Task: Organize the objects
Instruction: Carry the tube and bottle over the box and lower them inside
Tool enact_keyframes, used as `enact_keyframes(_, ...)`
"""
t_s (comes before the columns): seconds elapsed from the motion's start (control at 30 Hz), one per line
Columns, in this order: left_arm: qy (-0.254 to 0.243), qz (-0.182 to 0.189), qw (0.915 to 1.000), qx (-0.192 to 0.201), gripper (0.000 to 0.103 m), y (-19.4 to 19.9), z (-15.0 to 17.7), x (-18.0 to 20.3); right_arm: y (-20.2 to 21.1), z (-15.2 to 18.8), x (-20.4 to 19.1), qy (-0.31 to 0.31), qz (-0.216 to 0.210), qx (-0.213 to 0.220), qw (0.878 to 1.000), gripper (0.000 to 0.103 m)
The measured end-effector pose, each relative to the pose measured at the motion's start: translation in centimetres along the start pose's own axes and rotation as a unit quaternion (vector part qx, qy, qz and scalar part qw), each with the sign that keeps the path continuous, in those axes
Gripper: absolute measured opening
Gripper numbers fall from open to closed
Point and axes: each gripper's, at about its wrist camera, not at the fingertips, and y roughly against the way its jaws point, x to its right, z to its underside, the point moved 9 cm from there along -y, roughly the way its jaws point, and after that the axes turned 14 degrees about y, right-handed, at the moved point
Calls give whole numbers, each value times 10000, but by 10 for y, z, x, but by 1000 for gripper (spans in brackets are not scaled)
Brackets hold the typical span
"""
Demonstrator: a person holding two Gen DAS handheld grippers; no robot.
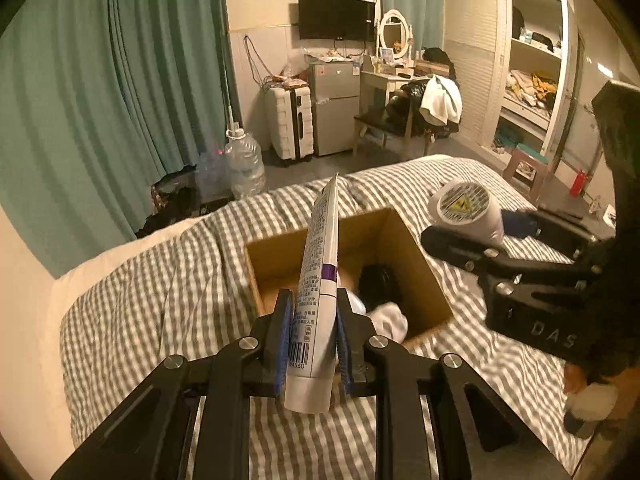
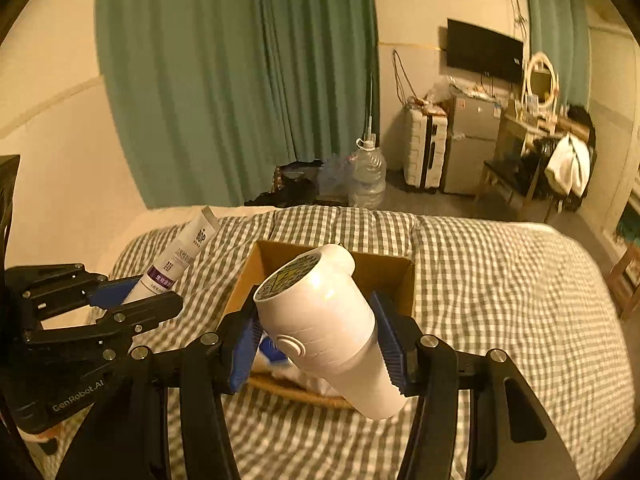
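Observation:
My left gripper (image 1: 311, 306) is shut on a white tube with a purple band (image 1: 316, 280), held above the near edge of an open cardboard box (image 1: 416, 264) on the checked bed. The tube also shows in the right wrist view (image 2: 176, 256). My right gripper (image 2: 316, 320) is shut on a white cylindrical device with a round button and a warning sticker (image 2: 320, 328), held over the same box (image 2: 394, 276). In the left wrist view the device (image 1: 468, 212) hangs to the right of the box. A dark item (image 1: 378, 284) and white cloth (image 1: 390, 320) lie inside the box.
The grey-and-white checked bedding (image 2: 500, 300) fills the foreground. Beyond it stand green curtains (image 1: 120, 92), water jugs (image 1: 244, 164), a white suitcase (image 1: 290, 120), a small fridge (image 1: 334, 108), a cluttered dressing table with chair (image 1: 404, 92), and an open wardrobe (image 1: 528, 76).

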Motion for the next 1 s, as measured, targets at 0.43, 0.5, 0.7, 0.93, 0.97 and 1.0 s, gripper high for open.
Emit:
enact_keyframes(0.43,356,220,9970,-649,20,-118,8,-3,-110,25,32,-536,-149,-490,9972,53)
enact_keyframes(0.5,406,220,9960,-760,20,-132,12,-6,-121,32,33,-549,-156,-590,9966,53)
enact_keyframes(0.7,375,100,9957,-841,20,-158,17,-9,-149,41,37,-539,-170,-779,9954,52)
enact_keyframes(0.93,467,35,9944,-950,20,-181,23,-23,-179,44,40,-466,-124,-1013,9937,52)
enact_keyframes(0.97,485,59,9940,-974,20,-184,25,-24,-182,45,38,-463,-150,-1059,9932,52)
enact_keyframes(1.0,472,49,9941,-975,20,-185,27,-24,-185,46,37,-460,-158,-1087,9929,52)
